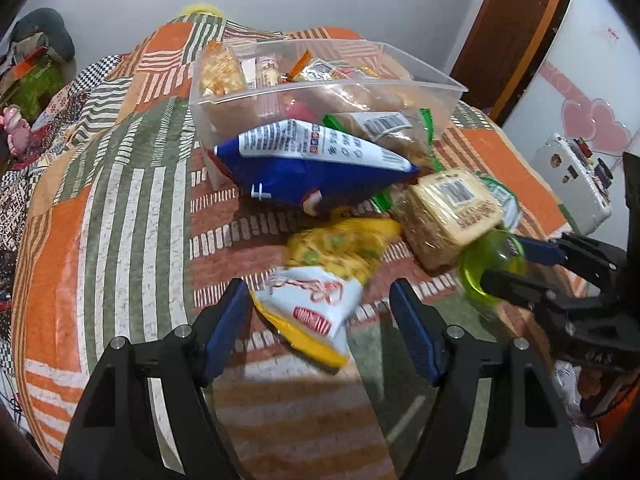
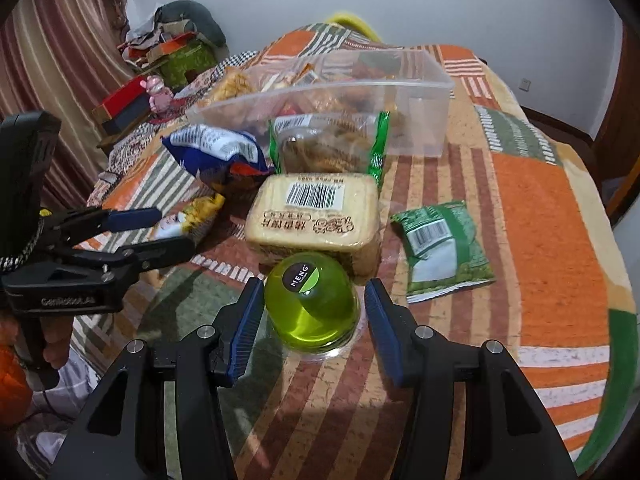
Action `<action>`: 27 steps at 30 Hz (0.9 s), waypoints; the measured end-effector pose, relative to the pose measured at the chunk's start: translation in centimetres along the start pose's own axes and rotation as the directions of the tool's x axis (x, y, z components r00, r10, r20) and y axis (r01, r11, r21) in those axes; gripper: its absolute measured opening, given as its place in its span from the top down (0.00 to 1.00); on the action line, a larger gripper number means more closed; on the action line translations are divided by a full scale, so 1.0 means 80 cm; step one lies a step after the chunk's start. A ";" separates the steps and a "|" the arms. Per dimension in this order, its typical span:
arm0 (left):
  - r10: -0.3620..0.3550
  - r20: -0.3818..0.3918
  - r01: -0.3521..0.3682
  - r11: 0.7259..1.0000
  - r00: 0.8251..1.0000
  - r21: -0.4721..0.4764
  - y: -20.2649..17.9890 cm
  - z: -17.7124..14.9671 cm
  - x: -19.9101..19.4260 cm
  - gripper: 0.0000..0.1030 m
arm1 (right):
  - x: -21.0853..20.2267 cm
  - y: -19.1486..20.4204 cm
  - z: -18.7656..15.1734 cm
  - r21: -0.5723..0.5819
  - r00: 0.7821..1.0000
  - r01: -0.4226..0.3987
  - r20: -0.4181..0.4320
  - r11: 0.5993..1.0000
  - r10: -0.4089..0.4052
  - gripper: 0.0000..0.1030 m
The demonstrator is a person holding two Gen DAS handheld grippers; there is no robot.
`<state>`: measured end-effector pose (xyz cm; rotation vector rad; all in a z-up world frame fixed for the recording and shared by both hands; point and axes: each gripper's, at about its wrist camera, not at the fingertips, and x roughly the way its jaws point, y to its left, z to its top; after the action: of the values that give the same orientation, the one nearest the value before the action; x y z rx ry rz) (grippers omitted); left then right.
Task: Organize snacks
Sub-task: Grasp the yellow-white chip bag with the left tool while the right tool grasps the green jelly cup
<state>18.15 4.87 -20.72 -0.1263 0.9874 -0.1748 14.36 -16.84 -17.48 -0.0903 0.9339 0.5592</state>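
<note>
A clear plastic bin point(image 1: 404, 65) holding several snack packs stands on the patchwork bed; it also shows in the right wrist view point(image 2: 424, 80). In front of it lie a blue chip bag point(image 1: 320, 168), a green-edged biscuit pack point(image 2: 328, 144), a tan cake pack point(image 2: 316, 216) and a small green packet point(image 2: 444, 248). My left gripper point(image 1: 320, 304) is open around a yellow and white snack packet point(image 1: 320, 280). My right gripper point(image 2: 316, 304) is open around a green jelly cup point(image 2: 312, 300), fingers beside it, apart from it.
The bed's patchwork cover point(image 1: 120, 200) is the work surface. A stool with clutter point(image 2: 180, 52) and a pink toy point(image 2: 158, 92) stand to the left. A white fridge point(image 1: 572, 176) and a wooden door point(image 1: 516, 24) are on the right.
</note>
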 end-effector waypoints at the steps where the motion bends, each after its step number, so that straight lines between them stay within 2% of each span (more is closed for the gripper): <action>1: -0.003 0.001 0.003 1.000 1.000 -0.007 0.001 0.001 0.004 0.30 | 0.003 0.000 -0.001 0.000 1.000 -0.003 -0.005 1.000 0.003 0.54; 4: -0.015 -0.008 0.014 1.000 1.000 -0.018 0.004 0.002 0.017 0.30 | 0.005 0.000 -0.002 0.000 1.000 -0.004 -0.003 1.000 0.004 0.54; 7: -0.006 -0.001 0.006 1.000 1.000 -0.016 0.005 0.000 0.025 0.38 | 0.005 0.000 -0.001 -0.008 1.000 -0.003 0.000 1.000 0.003 0.54; 9: -0.008 0.011 0.008 1.000 1.000 -0.007 0.004 -0.002 0.023 0.49 | 0.005 0.002 -0.002 -0.016 1.000 0.001 0.006 1.000 -0.001 0.55; 12: -0.031 0.017 0.031 1.000 0.999 0.000 0.002 -0.004 0.017 0.53 | 0.003 0.005 -0.002 -0.025 1.000 0.008 0.010 1.000 -0.008 0.55; 21: -0.043 0.043 0.041 0.999 0.998 0.032 -0.016 -0.012 -0.014 0.56 | -0.012 -0.002 -0.001 -0.004 0.999 0.001 0.033 1.000 -0.001 0.56; 27: -0.044 0.092 0.039 0.998 0.995 0.054 -0.028 -0.009 -0.043 0.56 | -0.034 -0.008 0.003 0.007 0.997 0.001 0.080 1.000 -0.002 0.56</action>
<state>15.51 3.37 -17.85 -0.1062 0.8866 -0.2307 13.60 -18.46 -15.31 -0.0623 0.8572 0.5544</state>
